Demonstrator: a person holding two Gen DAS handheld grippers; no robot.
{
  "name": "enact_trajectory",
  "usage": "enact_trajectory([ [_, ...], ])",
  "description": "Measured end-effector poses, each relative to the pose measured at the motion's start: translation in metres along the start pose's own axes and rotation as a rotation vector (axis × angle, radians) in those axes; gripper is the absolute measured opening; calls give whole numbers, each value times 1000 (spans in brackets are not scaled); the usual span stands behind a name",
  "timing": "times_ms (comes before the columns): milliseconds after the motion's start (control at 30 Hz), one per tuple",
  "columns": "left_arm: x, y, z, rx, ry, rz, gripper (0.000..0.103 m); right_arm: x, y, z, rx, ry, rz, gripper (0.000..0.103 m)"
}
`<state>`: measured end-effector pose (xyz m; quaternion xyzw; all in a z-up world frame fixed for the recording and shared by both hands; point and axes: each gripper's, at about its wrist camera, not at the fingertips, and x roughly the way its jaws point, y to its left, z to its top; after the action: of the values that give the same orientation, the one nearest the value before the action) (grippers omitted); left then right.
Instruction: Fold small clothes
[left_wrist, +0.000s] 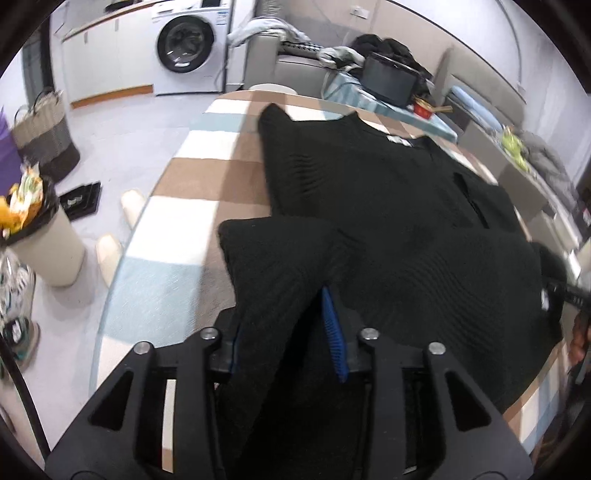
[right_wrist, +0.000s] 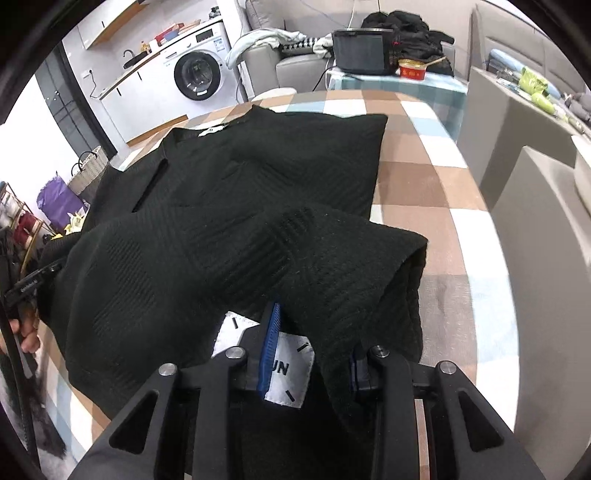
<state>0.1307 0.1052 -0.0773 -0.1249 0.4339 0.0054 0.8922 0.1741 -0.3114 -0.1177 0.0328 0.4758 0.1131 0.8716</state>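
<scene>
A black knit sweater (left_wrist: 388, 206) lies spread on the checkered tablecloth (left_wrist: 207, 177) ahead of both grippers. The left gripper (left_wrist: 288, 332) clamps a fold of its near edge between blue-padded fingers (left_wrist: 334, 332), the raised corner just ahead to its left. The right gripper (right_wrist: 314, 350) pinches the hem beside a white label (right_wrist: 290, 373), lifted cloth draping over its right finger.

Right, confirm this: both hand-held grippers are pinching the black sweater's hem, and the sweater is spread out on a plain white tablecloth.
Not quite. The tablecloth is checked in brown, white and pale blue, not plain white; the right wrist view shows it clearly. The rest holds: the left hand-held gripper and right hand-held gripper each pinch an edge of the black sweater spread on it.
</scene>
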Motion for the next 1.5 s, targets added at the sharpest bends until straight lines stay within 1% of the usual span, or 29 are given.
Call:
enact_trajectory([
  [67, -9, 9, -2, -34, -10, -14, 33, -11, -8, -3, 24, -14, 7, 43],
  [133, -19, 17, -4, -51, -21, -27, 33, -24, -14, -8, 39, -46, 14, 46],
  [167, -23, 21, -7, -60, -22, -33, 34, -31, -20, -13, 49, -52, 36, 47],
  [233, -30, 29, -13, -78, -20, -43, 36, -40, -24, -21, 69, -58, 61, 48],
  [300, -36, 32, -23, -91, -19, -54, 45, -43, -30, -31, 88, -56, 85, 48],
  [333, -38, 34, -28, -97, -14, -52, 46, -44, -31, -35, 91, -55, 86, 48],
  [533, -39, 33, -42, -98, 20, -36, 46, -42, -32, -52, 93, -27, 103, 48],
  [700, -49, 29, -51, -77, 21, -27, 46, -45, -30, -57, 86, -32, 103, 48],
  [833, -57, 31, -58, -87, 16, -27, 46, -45, -32, -60, 87, -31, 127, 48],
  [867, -58, 33, -59, -94, 15, -28, 44, -43, -33, -60, 87, -29, 125, 46],
  [900, -60, 34, -60, -97, 11, -30, 36, -43, -33, -61, 85, -34, 116, 43],
  [933, -61, 33, -61, -97, 6, -34, 29, -42, -33, -62, 79, -32, 114, 27],
  [967, -64, 33, -62, -91, -1, -37, 17, -41, -32, -62, 73, -32, 112, 19],
  [1000, -66, 32, -62, -87, -9, -37, 9, -41, -32, -63, 70, -40, 111, 9],
  [1033, -71, 29, -62, -78, -31, -44, 6, -43, -32, -63, 63, -49, 113, 6],
  [1100, -80, 27, -59, -72, -59, -45, 4, -54, -27, -63, 39, -105, 124, 5],
  [1200, -96, 27, -49, -90, -118, -72, 3, -76, -29, -56, 80, -203, 162, 5],
  [1233, -101, 27, -43, -93, -143, -85, 3, -83, -29, -49, 94, -240, 183, 5],
  [1267, -104, 27, -37, -93, -158, -91, 3, -86, -28, -43, 98, -263, 186, 5],
  [1333, -106, 25, -21, -88, -190, -99, 3, -90, -24, -24, 92, -314, 195, 5],
  [1433, -101, 19, 12, -75, -230, -103, 3, -85, -13, 3, 79, -351, 174, 5],
  [1500, -93, 18, 32, -77, -235, -94, 3, -74, -8, 26, 83, -362, 148, 5],
])
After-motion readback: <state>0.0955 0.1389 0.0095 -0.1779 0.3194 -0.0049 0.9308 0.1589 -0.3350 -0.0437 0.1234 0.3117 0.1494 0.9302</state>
